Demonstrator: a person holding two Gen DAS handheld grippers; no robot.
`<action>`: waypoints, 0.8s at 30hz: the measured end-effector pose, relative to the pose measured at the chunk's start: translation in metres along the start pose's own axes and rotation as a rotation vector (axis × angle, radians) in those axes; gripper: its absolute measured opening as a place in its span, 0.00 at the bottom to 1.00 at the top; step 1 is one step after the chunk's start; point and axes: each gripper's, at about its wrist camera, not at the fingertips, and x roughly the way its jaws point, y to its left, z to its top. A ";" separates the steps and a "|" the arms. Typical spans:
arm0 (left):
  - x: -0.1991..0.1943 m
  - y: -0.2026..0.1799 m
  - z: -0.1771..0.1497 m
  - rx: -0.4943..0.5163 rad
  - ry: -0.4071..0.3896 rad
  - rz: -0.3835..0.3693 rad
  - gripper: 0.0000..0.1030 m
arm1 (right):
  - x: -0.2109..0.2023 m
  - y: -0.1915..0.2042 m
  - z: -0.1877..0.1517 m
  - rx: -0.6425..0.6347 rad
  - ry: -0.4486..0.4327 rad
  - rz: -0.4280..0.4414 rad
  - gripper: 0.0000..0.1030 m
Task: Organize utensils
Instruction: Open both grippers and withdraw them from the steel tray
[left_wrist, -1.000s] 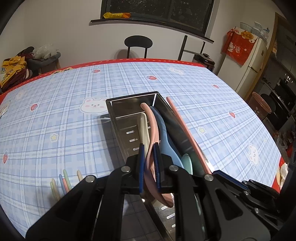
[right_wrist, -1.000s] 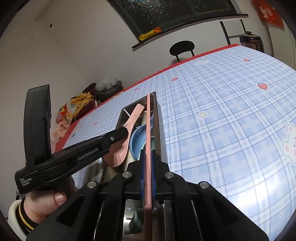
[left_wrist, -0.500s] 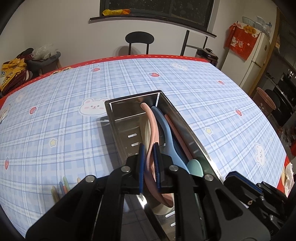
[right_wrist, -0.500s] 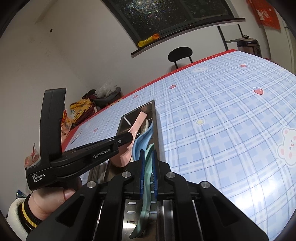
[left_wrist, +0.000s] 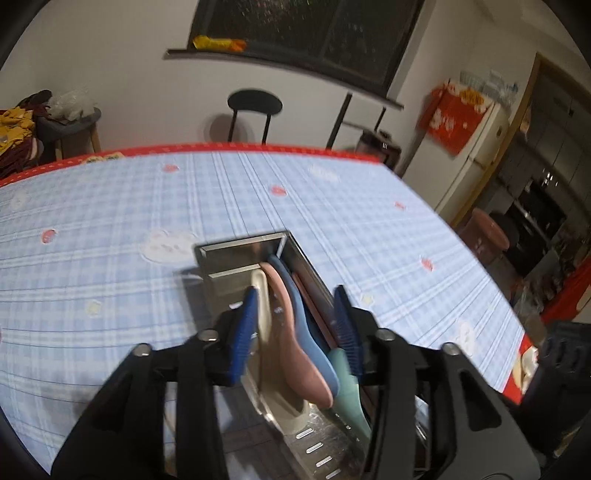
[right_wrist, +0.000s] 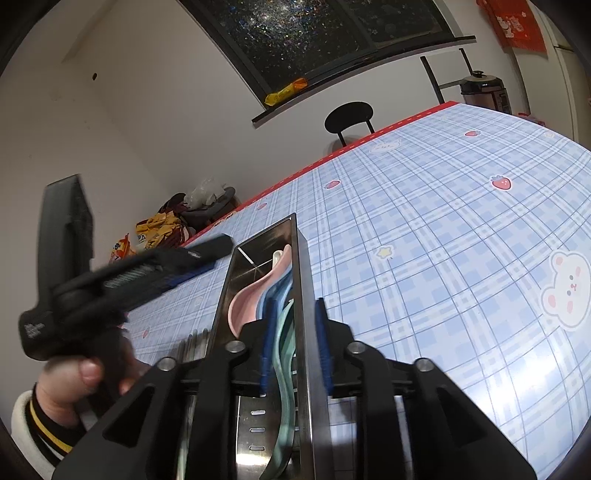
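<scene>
Okay — my left gripper (left_wrist: 295, 328) and right gripper (right_wrist: 293, 347) jaws are both opening, nothing clamped. Risk: the right's pads straddle the steel tray (right_wrist: 303, 295) wall — lifting crooked could snag it and spill the 4 spoons (left_wrist: 295, 347).

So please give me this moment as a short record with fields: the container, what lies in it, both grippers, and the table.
container: long steel tray on the table
contents: pink spoon, blue spoon, cream spoon, green spoon, all lying lengthwise
left gripper: jaws opening, pads clear of the spoons below
right gripper: jaws opening, straddling the tray's right wall, gripping nothing
table: blue checked cloth with bear and strawberry prints, red border
</scene>
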 end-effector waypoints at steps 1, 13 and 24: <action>-0.005 0.003 0.000 -0.003 -0.013 0.003 0.56 | 0.000 0.001 0.000 -0.002 -0.005 0.005 0.35; -0.088 0.052 -0.035 -0.015 -0.076 0.081 0.82 | -0.010 0.013 -0.003 -0.063 -0.073 0.039 0.82; -0.137 0.096 -0.099 -0.007 -0.019 0.127 0.82 | -0.023 0.059 -0.025 -0.247 -0.046 0.014 0.82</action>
